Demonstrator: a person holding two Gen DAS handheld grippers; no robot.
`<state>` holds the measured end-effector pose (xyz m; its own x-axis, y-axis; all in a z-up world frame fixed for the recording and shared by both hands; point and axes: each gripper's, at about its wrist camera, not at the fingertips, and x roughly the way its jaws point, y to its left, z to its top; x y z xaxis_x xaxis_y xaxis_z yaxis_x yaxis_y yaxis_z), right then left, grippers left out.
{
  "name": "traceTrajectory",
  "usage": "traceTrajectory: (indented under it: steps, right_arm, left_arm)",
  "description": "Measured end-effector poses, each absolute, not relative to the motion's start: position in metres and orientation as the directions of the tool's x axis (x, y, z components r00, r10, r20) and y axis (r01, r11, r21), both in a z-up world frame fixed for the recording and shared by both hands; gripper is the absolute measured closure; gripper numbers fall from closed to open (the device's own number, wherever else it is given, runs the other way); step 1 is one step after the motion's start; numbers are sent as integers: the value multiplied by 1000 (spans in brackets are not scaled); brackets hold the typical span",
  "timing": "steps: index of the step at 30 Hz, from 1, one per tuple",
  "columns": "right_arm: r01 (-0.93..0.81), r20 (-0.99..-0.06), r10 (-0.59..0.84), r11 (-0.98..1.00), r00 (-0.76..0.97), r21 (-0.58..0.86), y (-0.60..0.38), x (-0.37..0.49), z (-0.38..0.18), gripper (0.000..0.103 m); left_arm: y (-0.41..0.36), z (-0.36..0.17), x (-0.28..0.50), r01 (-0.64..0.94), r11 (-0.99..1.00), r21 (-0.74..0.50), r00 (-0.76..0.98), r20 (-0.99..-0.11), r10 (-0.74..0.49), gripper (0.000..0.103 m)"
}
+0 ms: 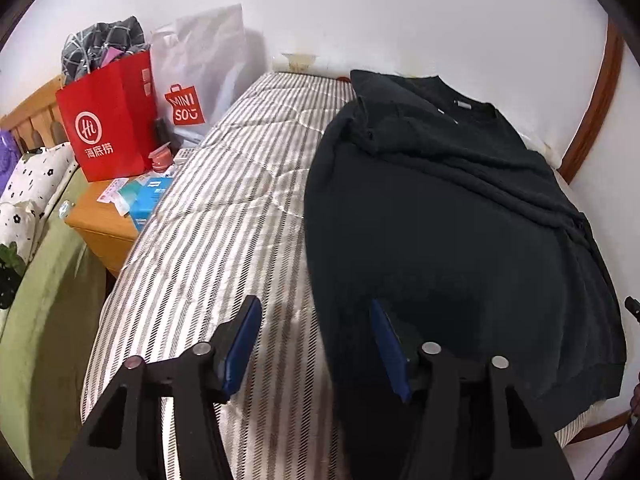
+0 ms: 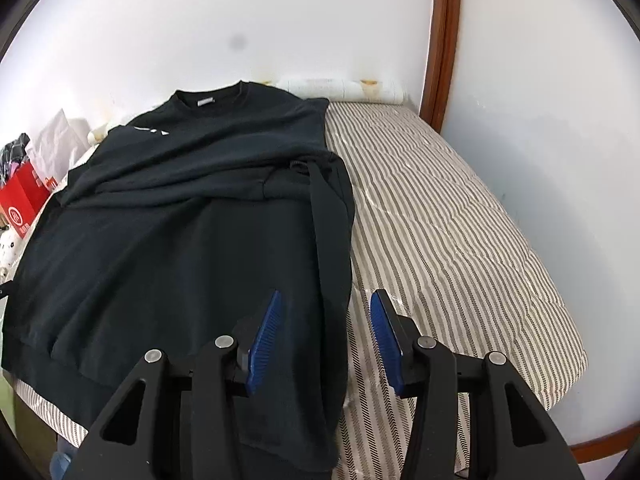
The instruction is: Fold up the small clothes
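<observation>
Both the left gripper (image 1: 314, 316) and right gripper (image 2: 325, 312) (fingers wide apart) hover over the black sweatshirt's (image 2: 180, 216) edges.

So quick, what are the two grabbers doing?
Left gripper: open, holding nothing, straddling the sweatshirt's edge.
Right gripper: open, holding nothing, straddling its other edge.

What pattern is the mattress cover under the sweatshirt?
Grey and cream stripes on the mattress cover, clearest in the right wrist view.

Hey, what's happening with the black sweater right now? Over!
Left gripper open, right gripper open, each straddling a side edge. Sweater flat on bed, sleeves folded in. Nothing blocking.
</observation>
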<state>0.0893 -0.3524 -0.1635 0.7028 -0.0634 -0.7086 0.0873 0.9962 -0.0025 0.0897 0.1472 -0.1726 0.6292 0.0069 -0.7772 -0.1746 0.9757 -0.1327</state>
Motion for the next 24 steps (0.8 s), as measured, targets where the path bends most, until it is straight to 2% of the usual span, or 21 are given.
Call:
traceTrajectory:
  steps: [4,12,19,22,24]
  right_arm:
    - [99,-713,-75,995,697,-8,-354,88,-167,47]
    - [123,-723,-69,992,687,23,-366,75,-183,44]
    - [98,-737,-27,994,675,53,-366,75,-197,44]
    - [105,-741,-24,992,672,63,-366,79,-204,44]
    - [90,-756,27,990,654,113,-366,84,-211,47]
  left_arm:
    - [151,-180,85,-156,970,-187,617,-785,-52,46]
    - [136,-187,76,-99,966,-237,607,-784,-130,46]
    - [119,-187,76,-89,979,-181,608,-789,-90,48]
    - [117,-187,76,-82,984,-161,609,-790,-78,53]
    - [117,-187,77,-89,984,-155,607,-791,-70,61]
